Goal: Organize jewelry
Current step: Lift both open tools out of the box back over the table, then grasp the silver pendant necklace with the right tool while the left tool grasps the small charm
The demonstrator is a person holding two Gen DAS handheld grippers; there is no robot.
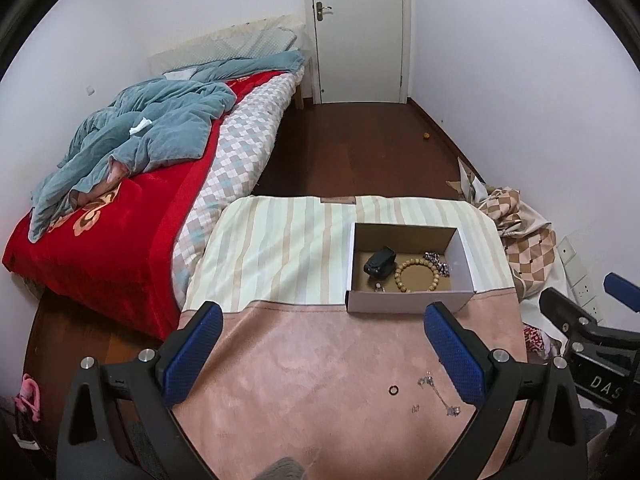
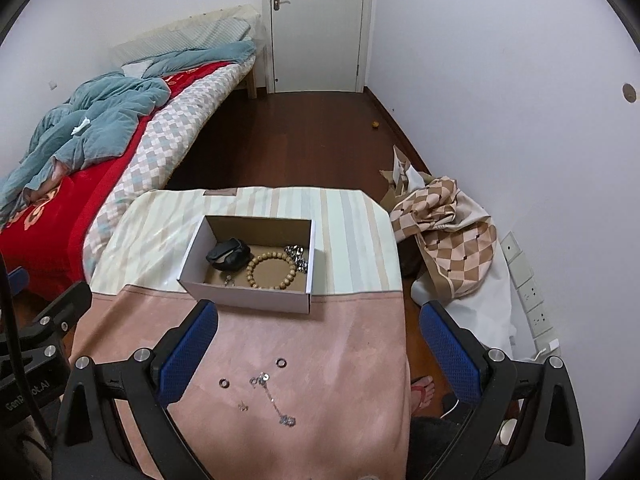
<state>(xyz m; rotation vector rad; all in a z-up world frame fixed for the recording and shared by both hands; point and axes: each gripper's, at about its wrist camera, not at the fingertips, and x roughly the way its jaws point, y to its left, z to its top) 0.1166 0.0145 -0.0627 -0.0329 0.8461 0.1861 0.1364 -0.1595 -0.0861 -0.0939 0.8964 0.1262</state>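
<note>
An open white cardboard box (image 1: 408,300) (image 2: 248,294) stands on the cloth-covered table. Inside lie a wooden bead bracelet (image 1: 418,275) (image 2: 272,270), a black pouch-like item (image 1: 379,263) (image 2: 228,256) and a silver chain bracelet (image 1: 437,263) (image 2: 297,257). On the pink cloth in front lie a small dark ring (image 1: 394,390) (image 2: 223,383), a second ring (image 2: 281,362), a thin silver chain necklace (image 1: 440,396) (image 2: 274,400) and a tiny earring (image 1: 415,409) (image 2: 242,406). My left gripper (image 1: 324,352) and right gripper (image 2: 318,352) both hover open above the table, holding nothing.
A bed (image 1: 120,208) with a red blanket and blue quilt lies to the left. Checked fabric (image 2: 448,236) is heaped on the floor right of the table, below wall sockets (image 2: 532,296). A person's foot in a sandal (image 2: 422,394) shows by the table's right edge. A closed door (image 2: 316,24) is at the back.
</note>
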